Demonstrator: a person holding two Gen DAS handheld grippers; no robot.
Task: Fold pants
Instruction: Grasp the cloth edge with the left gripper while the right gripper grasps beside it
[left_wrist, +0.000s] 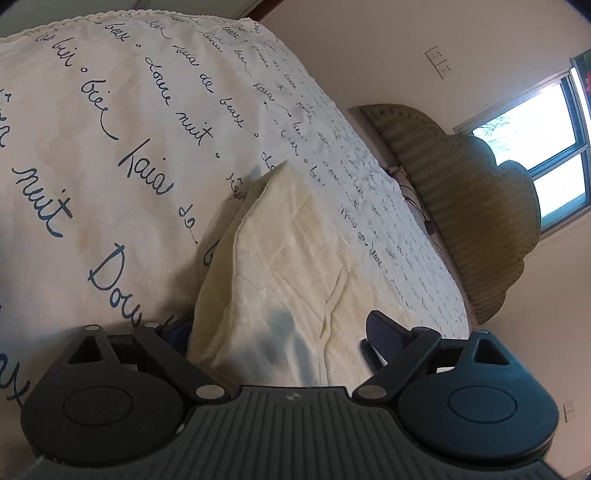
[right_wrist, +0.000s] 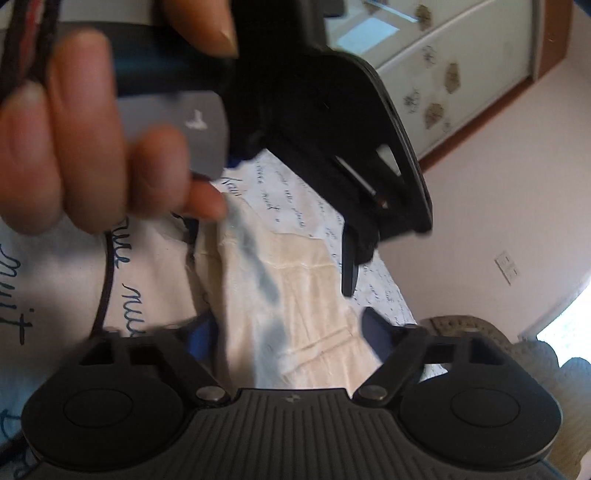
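Note:
Cream pants (left_wrist: 288, 240) lie crumpled on a white bedsheet (left_wrist: 110, 147) printed with dark handwriting. One end rises in a peak, with a bluish stain near me. My left gripper (left_wrist: 282, 330) stands wide open around the near end of the pants, cloth between its fingers but not pinched. In the right wrist view the pants (right_wrist: 295, 295) run away from me. My right gripper (right_wrist: 290, 328) is open with the cloth between its pads. A person's hand (right_wrist: 74, 147) holds the left gripper above, one of its fingers (right_wrist: 349, 266) hanging over the pants.
A padded olive headboard (left_wrist: 461, 206) stands at the far end of the bed, below a bright window (left_wrist: 535, 125). A white wardrobe (right_wrist: 443, 74) with flower prints is beyond the bed. A dark cable (right_wrist: 105, 288) hangs from the hand over the sheet.

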